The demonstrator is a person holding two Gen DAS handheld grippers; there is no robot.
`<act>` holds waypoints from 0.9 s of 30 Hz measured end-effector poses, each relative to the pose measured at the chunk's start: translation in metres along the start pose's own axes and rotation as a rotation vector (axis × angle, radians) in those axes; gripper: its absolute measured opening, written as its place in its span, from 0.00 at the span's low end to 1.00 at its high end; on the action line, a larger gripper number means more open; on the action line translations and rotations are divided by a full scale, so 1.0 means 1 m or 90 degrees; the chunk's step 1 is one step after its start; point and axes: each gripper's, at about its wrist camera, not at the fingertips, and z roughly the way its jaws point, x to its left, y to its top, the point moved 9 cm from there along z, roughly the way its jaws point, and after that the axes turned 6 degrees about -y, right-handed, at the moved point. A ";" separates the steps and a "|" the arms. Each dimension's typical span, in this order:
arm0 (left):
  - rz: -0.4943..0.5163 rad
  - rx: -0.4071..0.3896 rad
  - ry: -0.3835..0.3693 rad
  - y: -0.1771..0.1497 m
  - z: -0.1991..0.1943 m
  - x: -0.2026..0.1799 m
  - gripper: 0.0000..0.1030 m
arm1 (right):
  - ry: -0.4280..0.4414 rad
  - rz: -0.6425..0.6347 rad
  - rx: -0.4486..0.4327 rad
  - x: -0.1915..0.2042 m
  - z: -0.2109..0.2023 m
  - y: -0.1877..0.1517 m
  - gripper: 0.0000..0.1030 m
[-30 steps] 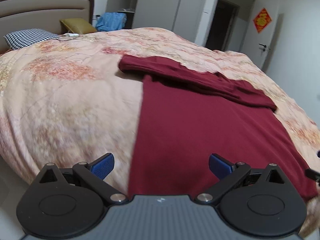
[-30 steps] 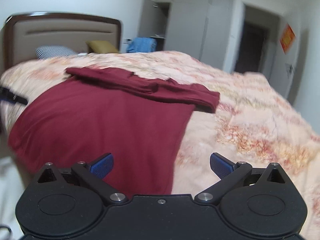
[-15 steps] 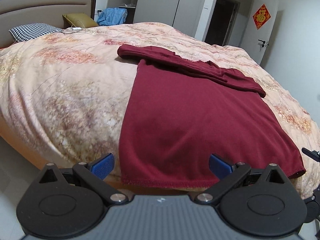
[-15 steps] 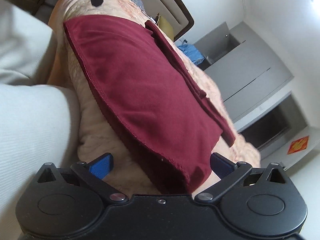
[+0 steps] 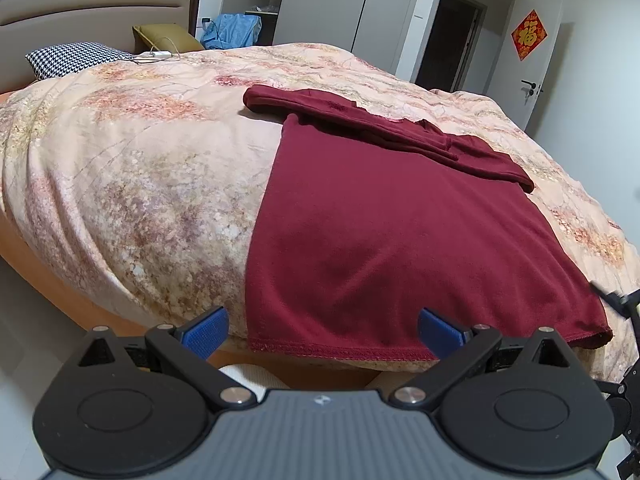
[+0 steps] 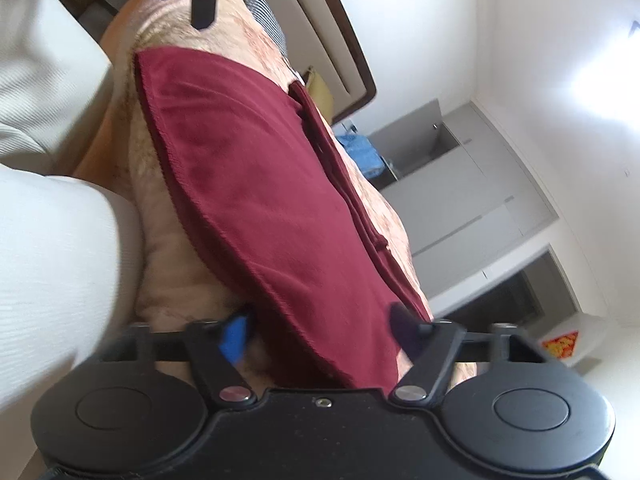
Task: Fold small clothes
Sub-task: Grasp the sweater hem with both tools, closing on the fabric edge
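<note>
Jaws on both grippers are standing apart, gripping nothing. Left gripper [image 5: 323, 326] is hovering near the hem of the maroon garment [image 5: 400, 240], lying at the bed [image 5: 140, 184] near edge w/ hem overhanging. Right gripper [image 6: 320, 330] is straddling the hem corner, view blurred. Risk: catching only one layer, or dragging the garment off the edge.

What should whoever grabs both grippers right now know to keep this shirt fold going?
Left gripper: open, empty, just short of the near hem of the maroon shirt.
Right gripper: open, rolled sideways, straddling the hem's right corner, not yet clamped.
Shirt: flat on the floral bedspread, sleeves already folded across the top, hem hanging at the bed edge.
Left: probably grip both hem corners and fold upward.
</note>
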 end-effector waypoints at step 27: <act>0.416 -0.076 0.155 -0.026 0.080 -0.122 1.00 | 0.194 0.507 0.051 -0.122 0.023 0.049 0.08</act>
